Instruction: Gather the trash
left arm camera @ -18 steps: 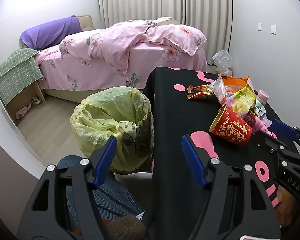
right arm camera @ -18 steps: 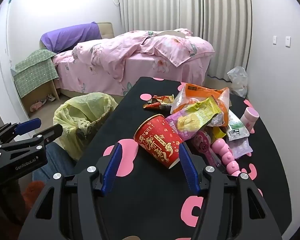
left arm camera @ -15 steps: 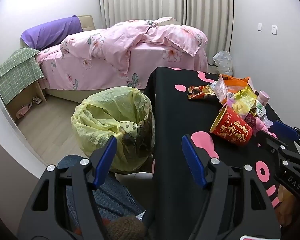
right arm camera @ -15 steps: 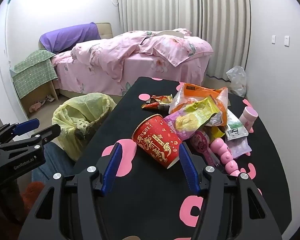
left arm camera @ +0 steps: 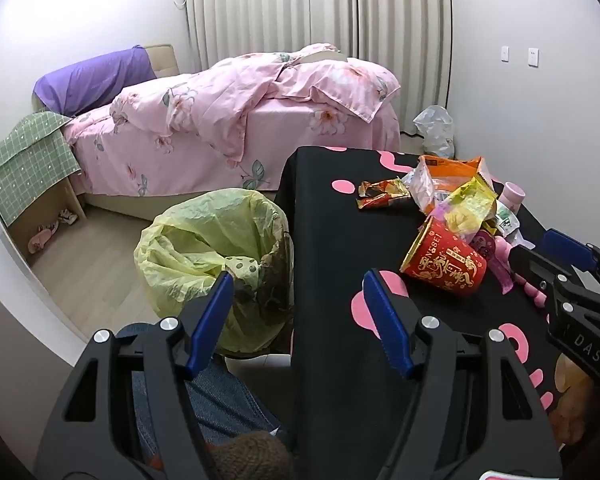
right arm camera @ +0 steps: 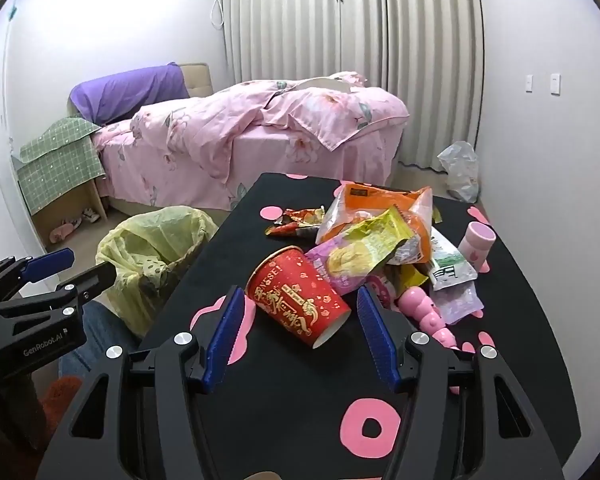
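A red paper cup (right arm camera: 298, 298) lies on its side on the black table (right arm camera: 292, 392), mouth toward me. My right gripper (right arm camera: 300, 312) is open, its blue pads on either side of the cup without touching it. Behind the cup lies a heap of wrappers: a yellow bag (right arm camera: 366, 246), an orange bag (right arm camera: 380, 204), a brown wrapper (right arm camera: 296, 222). My left gripper (left arm camera: 298, 296) is open and empty over the table's left edge, beside the bin lined with a yellow bag (left arm camera: 208, 248). From the left wrist, the cup (left arm camera: 446, 262) sits to the right.
A pink cup (right arm camera: 478, 244) and a pink toy (right arm camera: 428, 316) lie at the table's right. A bed with pink covers (right arm camera: 260, 136) stands behind. A white plastic bag (right arm camera: 460, 170) sits on the floor by the curtain. A person's jeans-clad knee (left arm camera: 220, 404) is below my left gripper.
My right gripper has moved forward toward the red cup, which now lies between its pads. The left gripper has barely shifted.
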Motion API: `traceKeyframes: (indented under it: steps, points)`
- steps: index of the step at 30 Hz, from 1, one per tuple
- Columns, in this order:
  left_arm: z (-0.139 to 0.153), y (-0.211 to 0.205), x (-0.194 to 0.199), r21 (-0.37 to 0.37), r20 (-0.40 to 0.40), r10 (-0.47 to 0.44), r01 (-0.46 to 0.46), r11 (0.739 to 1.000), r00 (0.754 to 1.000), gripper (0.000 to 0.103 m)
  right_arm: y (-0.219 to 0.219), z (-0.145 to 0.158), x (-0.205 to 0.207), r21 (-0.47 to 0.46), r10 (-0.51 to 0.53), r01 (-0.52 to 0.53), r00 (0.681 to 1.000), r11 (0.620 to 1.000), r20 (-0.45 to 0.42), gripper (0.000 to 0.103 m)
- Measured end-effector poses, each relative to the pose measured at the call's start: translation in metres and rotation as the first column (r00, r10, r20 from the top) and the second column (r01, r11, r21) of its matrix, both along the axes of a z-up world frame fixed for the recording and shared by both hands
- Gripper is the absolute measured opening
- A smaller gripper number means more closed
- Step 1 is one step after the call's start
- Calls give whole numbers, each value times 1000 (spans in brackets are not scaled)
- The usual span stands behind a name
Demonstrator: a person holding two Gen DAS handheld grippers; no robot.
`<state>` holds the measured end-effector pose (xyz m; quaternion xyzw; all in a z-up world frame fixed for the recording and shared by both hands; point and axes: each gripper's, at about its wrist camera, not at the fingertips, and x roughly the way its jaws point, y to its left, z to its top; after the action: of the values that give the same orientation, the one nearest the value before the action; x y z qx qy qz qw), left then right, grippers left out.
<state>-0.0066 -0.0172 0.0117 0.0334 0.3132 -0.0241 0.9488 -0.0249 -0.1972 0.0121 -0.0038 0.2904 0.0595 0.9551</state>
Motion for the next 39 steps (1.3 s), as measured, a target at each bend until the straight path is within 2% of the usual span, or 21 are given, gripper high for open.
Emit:
traceKeyframes:
  steps: [39]
  points:
    - [-10,4,-2,-5,-23,2,-2,1000,1000,64,-5,-4,-3,6,-3,3,1000,1000,-7,56]
